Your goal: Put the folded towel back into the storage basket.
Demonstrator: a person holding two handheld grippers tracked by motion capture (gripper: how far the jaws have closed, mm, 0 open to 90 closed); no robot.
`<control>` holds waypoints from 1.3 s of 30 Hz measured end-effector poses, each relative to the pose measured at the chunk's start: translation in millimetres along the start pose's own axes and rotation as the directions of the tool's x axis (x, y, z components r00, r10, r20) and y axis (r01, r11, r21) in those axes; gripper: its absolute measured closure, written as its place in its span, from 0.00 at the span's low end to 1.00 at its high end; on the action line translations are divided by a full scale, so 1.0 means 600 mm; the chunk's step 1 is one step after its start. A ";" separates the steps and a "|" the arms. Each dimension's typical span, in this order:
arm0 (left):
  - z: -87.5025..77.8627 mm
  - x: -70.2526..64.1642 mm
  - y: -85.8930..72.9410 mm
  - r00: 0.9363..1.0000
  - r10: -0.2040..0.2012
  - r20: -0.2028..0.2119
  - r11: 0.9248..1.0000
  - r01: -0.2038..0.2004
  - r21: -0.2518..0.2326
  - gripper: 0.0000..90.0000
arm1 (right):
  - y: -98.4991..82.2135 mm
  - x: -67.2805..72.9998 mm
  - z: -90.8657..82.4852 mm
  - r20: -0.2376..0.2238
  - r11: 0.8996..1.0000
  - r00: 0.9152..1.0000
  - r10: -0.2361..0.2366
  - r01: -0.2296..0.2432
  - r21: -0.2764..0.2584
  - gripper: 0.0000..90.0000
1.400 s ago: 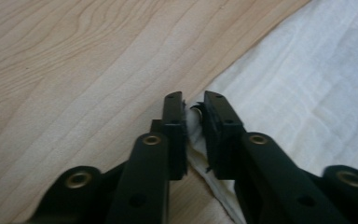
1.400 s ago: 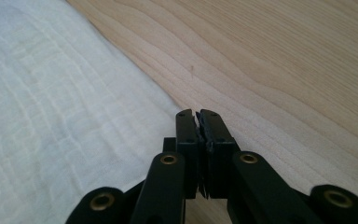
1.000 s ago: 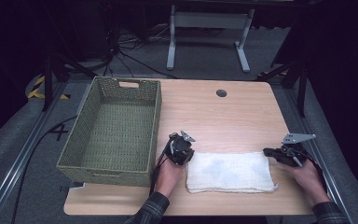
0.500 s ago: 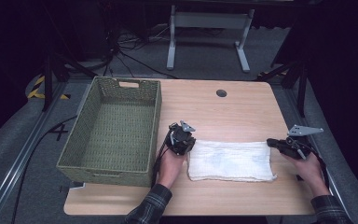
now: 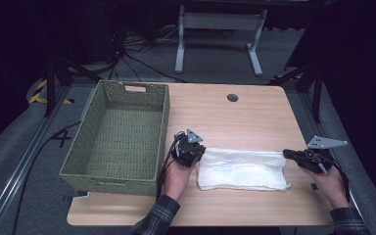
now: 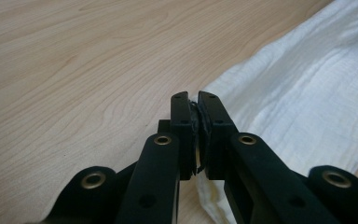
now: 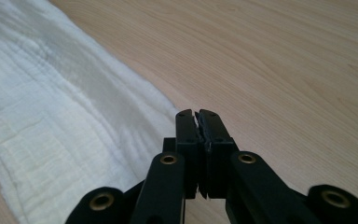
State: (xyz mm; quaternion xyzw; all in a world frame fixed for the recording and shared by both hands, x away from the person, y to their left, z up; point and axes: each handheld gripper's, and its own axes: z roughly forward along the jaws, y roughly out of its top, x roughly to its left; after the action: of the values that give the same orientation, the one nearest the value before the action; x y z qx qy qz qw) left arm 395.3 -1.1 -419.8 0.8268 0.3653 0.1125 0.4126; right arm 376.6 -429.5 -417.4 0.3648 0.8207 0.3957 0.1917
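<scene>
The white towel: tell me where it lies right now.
In the high view the white towel lies flat on the near part of the wooden table, between the left gripper and the right gripper, right of the woven basket.

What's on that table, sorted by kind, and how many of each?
Basket: 1
Towel: 1
Hand-held claws: 2, left claw and right claw, one at each end of the towel
Total: 4
</scene>
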 end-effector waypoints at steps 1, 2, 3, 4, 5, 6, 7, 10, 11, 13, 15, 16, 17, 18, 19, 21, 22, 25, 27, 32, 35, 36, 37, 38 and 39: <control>-0.002 -0.001 -0.001 1.000 0.004 0.002 1.000 -0.004 -0.005 0.95 | -0.003 0.004 -0.003 -0.005 1.000 1.000 0.001 -0.001 -0.001 0.97; -0.005 -0.002 -0.003 1.000 0.007 0.005 1.000 -0.007 0.000 0.95 | -0.004 0.006 -0.005 -0.009 1.000 1.000 -0.001 0.001 0.004 0.97; -0.007 -0.004 -0.004 1.000 0.003 0.006 1.000 -0.003 -0.002 0.95 | -0.006 0.008 -0.007 -0.011 1.000 1.000 0.001 -0.001 0.006 0.97; -0.010 -0.007 -0.006 1.000 0.002 0.007 1.000 -0.002 0.000 0.95 | -0.008 0.010 -0.008 -0.017 1.000 1.000 0.001 -0.001 0.006 0.97; -0.010 -0.007 -0.006 1.000 0.002 0.007 1.000 -0.002 0.000 0.95 | -0.008 0.010 -0.008 -0.017 1.000 1.000 0.001 -0.001 0.006 0.97; -0.013 -0.008 -0.008 1.000 0.011 0.008 1.000 -0.011 0.002 0.95 | -0.009 0.012 -0.010 -0.021 1.000 1.000 0.003 -0.003 0.006 0.97; -0.019 -0.014 -0.013 1.000 0.012 0.010 1.000 -0.013 0.006 0.95 | -0.011 0.017 -0.012 -0.023 1.000 1.000 -0.001 0.002 0.009 0.97; -0.025 -0.021 -0.020 1.000 0.018 0.012 1.000 -0.019 0.008 0.95 | -0.014 0.022 -0.016 -0.028 1.000 1.000 -0.001 0.001 0.005 0.97; -0.028 -0.025 -0.022 1.000 0.028 0.006 1.000 -0.028 0.012 0.95 | -0.016 0.026 -0.020 -0.031 1.000 1.000 0.000 0.001 0.006 0.97; -0.033 -0.032 -0.025 0.999 0.044 0.000 0.999 -0.044 0.015 0.95 | -0.019 0.030 -0.024 -0.037 1.000 0.999 -0.003 0.004 0.006 0.97; -0.037 -0.038 -0.028 0.998 0.066 -0.010 0.998 -0.065 0.018 0.95 | -0.023 0.035 -0.028 -0.042 1.000 0.999 -0.006 0.007 0.007 0.97; -0.037 -0.038 -0.028 0.998 0.066 -0.010 0.998 -0.065 0.018 0.95 | -0.023 0.035 -0.028 -0.042 1.000 0.999 -0.006 0.007 0.007 0.97; -0.038 -0.042 -0.031 0.998 0.065 -0.005 0.998 -0.065 0.020 0.95 | -0.025 0.038 -0.030 -0.046 1.000 0.999 -0.005 0.005 0.004 0.97; -0.039 -0.044 -0.032 0.997 0.075 -0.008 0.997 -0.074 0.030 0.95 | -0.029 0.042 -0.032 -0.050 1.000 0.999 -0.007 0.008 0.011 0.97; -0.041 -0.049 -0.036 0.997 0.077 0.000 0.997 -0.077 0.031 0.95 | -0.031 0.044 -0.034 -0.050 1.000 0.999 -0.012 0.012 0.011 0.97; -0.044 -0.052 -0.039 0.997 0.079 0.006 0.996 -0.079 0.031 0.95 | -0.033 0.045 -0.036 -0.050 1.000 0.999 -0.011 0.012 0.012 0.97; -0.046 -0.056 -0.042 0.997 0.072 0.011 0.997 -0.072 0.029 0.95 | -0.035 0.047 -0.039 -0.052 1.000 0.999 -0.011 0.011 0.010 0.97; -0.052 -0.064 -0.049 0.995 0.097 0.015 0.994 -0.098 0.042 0.95 | -0.040 0.050 -0.046 -0.060 1.000 0.998 -0.009 0.010 0.009 0.97; -0.053 -0.068 -0.055 0.994 0.111 0.011 0.992 -0.111 0.052 0.95 | -0.044 0.054 -0.047 -0.066 1.000 0.998 -0.007 0.007 0.010 0.97; -0.053 -0.075 -0.068 0.994 0.102 0.033 0.990 -0.104 0.090 0.95 | -0.056 0.066 -0.048 -0.086 0.999 0.996 -0.006 0.010 0.037 0.97; -0.053 -0.080 -0.075 0.994 0.096 0.056 0.991 -0.101 0.093 0.94 | -0.062 0.071 -0.049 -0.099 0.999 0.995 0.005 0.000 0.048 0.96; -0.055 -0.080 -0.076 0.994 0.092 0.065 0.991 -0.098 0.094 0.93 | -0.064 0.071 -0.049 -0.108 0.999 0.994 0.004 0.001 0.050 0.92; -0.058 -0.081 -0.077 0.993 0.090 0.074 0.991 -0.097 0.093 0.91 | -0.065 0.072 -0.050 -0.113 0.999 0.993 0.013 -0.007 0.052 0.89; -0.061 -0.083 -0.078 0.993 0.081 0.084 0.993 -0.088 0.083 0.89 | -0.065 0.073 -0.052 -0.121 0.999 0.992 0.021 -0.016 0.050 0.87; -0.065 -0.083 -0.077 0.993 0.073 0.093 0.994 -0.081 0.077 0.87 | -0.065 0.074 -0.054 -0.126 0.999 0.992 0.021 -0.016 0.043 0.86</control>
State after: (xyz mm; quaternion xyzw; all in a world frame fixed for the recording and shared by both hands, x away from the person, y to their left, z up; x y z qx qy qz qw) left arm 317.4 5.6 -424.8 0.8606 0.3184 0.0760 0.3902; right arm 310.1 -429.1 -429.4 0.3506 0.8359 0.4025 0.1278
